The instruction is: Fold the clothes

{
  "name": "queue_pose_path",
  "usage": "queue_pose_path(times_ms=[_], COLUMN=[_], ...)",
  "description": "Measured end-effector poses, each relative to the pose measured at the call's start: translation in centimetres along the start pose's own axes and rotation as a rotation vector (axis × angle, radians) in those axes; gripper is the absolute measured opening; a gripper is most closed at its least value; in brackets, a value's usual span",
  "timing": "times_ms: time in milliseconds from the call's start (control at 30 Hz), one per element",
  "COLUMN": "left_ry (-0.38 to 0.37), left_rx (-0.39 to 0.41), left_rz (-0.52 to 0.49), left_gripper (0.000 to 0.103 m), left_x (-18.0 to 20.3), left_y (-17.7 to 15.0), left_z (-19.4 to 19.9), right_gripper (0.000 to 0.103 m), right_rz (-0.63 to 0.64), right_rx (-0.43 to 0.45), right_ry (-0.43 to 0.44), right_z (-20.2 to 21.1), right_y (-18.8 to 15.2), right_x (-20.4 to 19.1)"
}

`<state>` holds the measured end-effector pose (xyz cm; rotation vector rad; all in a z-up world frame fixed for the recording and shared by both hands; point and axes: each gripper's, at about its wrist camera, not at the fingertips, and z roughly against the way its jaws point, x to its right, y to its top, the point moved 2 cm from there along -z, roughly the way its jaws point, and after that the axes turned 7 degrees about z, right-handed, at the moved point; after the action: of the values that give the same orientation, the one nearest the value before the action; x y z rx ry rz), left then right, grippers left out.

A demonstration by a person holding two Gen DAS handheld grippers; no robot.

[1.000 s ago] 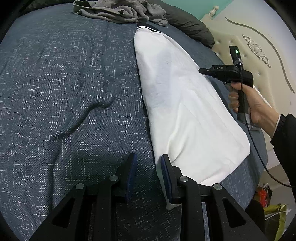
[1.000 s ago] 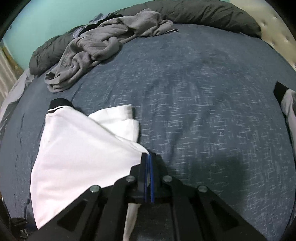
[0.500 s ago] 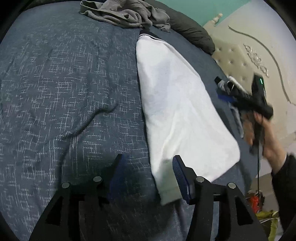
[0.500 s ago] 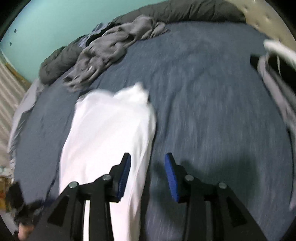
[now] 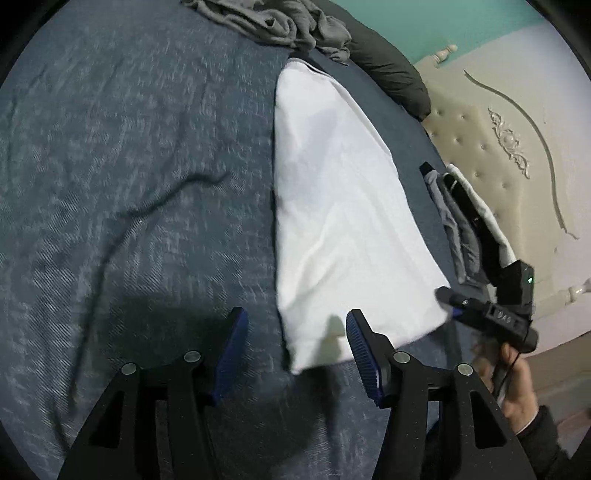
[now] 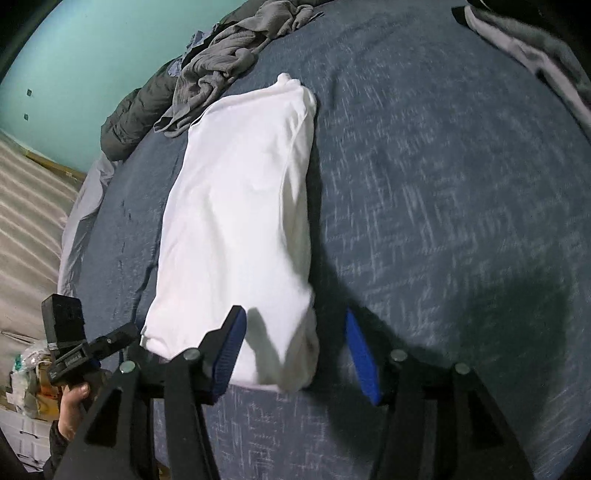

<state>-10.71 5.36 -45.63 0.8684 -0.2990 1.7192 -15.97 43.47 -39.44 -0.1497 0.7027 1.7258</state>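
A white garment (image 5: 340, 206) lies folded into a long strip on the dark blue bedspread (image 5: 129, 184). In the left wrist view my left gripper (image 5: 295, 325) stands wide open just short of the strip's near end, holding nothing. The right gripper (image 5: 448, 299), held in a hand, hovers at the strip's near right corner. From the right wrist view the same white garment (image 6: 240, 206) runs away from my open right gripper (image 6: 293, 325), whose jaws straddle its near end without gripping it. The left gripper (image 6: 114, 339) shows at the lower left.
A heap of grey clothes (image 5: 280, 22) lies at the far end of the bed beside a dark pillow (image 5: 391, 81). A stack of folded clothes (image 5: 461, 218) sits by the cream headboard (image 5: 517, 147). The bed's edge (image 6: 77, 206) drops off on the left.
The right gripper let go of the white garment's edge and opened, then swung round to the strip's near end. The left gripper opened wider.
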Motion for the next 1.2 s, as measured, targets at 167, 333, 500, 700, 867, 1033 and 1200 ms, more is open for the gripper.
queue_pose_path(times_ms=[167, 333, 500, 700, 867, 1033, 1200], left_ry=[-0.008, -0.047, -0.091, -0.107, -0.115, -0.118, -0.116], left_rx=[-0.011, -0.010, -0.008, -0.025, -0.051, -0.050, -0.037], left_rz=[-0.008, 0.043, 0.100, 0.108, 0.085, 0.087, 0.026], left_gripper=[0.059, 0.058, 0.058, 0.042, 0.042, 0.012, 0.011], left_x=[-0.3, -0.7, -1.3, -1.2, -0.5, -0.7, 0.7], left_y=[-0.5, 0.5, 1.0, 1.0, 0.4, 0.4, -0.2], left_z=[-0.8, -1.8, -2.2, -2.9, -3.8, -3.5, -1.9], right_gripper=[0.056, 0.056, 0.056, 0.041, 0.039, 0.010, 0.008], right_rz=[-0.018, -0.033, -0.030, -0.019, -0.011, 0.014, 0.037], right_rx=[0.004, 0.010, 0.008, -0.002, -0.010, 0.007, 0.030], right_ry=[0.013, 0.033, 0.051, 0.071, 0.082, 0.084, 0.057], right_z=[-0.5, -0.8, -1.2, -1.6, -1.8, -1.0, 0.4], right_y=[-0.3, -0.1, -0.1, -0.5, -0.3, -0.2, 0.2], right_x=[-0.1, -0.1, -0.1, -0.2, -0.5, -0.4, -0.2])
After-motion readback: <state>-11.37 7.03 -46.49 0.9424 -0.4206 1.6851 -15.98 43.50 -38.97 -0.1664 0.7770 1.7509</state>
